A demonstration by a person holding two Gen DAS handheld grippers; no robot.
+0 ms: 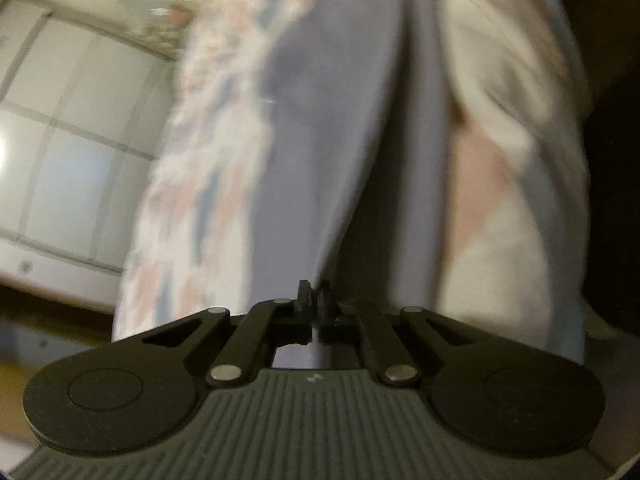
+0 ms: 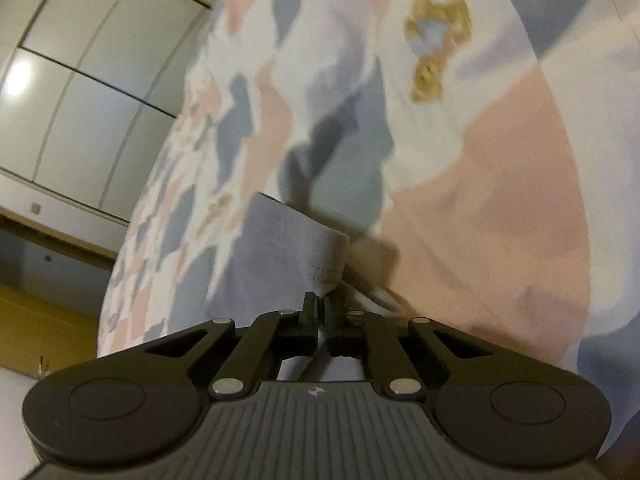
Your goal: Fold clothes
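**Lavender garment pinched at two points over a patchwork cover**

Item 1. Left hand-held gripper [image 1: 313,294], black, two-fingered: jaws drawn together on a fold of the plain lavender-grey cotton garment [image 1: 328,120]. The cloth runs in a long band from the fingertips up through the middle of the left wrist view, and a strip of it shows between the finger bases.

Item 2. Right hand-held gripper [image 2: 319,307], same make: jaws nearly closed, nipping the stitched hem corner of the lavender-grey garment [image 2: 280,248]. The hem's seam line is legible only in the right wrist view; the left view is too blurred to show any stitching.

Item 3. Patchwork cover [image 2: 460,184] in pink, white and grey-blue blocks: lies under and around the garment. The right view alone shows a gold-and-blue figure motif [image 2: 434,46] printed on a white patch. The left view shows the cover [image 1: 200,152] as a blurred strip left of the garment, plus a cream and pink stretch on the right.

Item 4. Pale panelled cabinet fronts [image 1: 68,128], seen at the left edge of both views, with a bright light reflection on them. Doors closed; contents cannot be told.

Item 5. Yellow-brown floor [image 2: 44,332], lower left, clearest in the right view.
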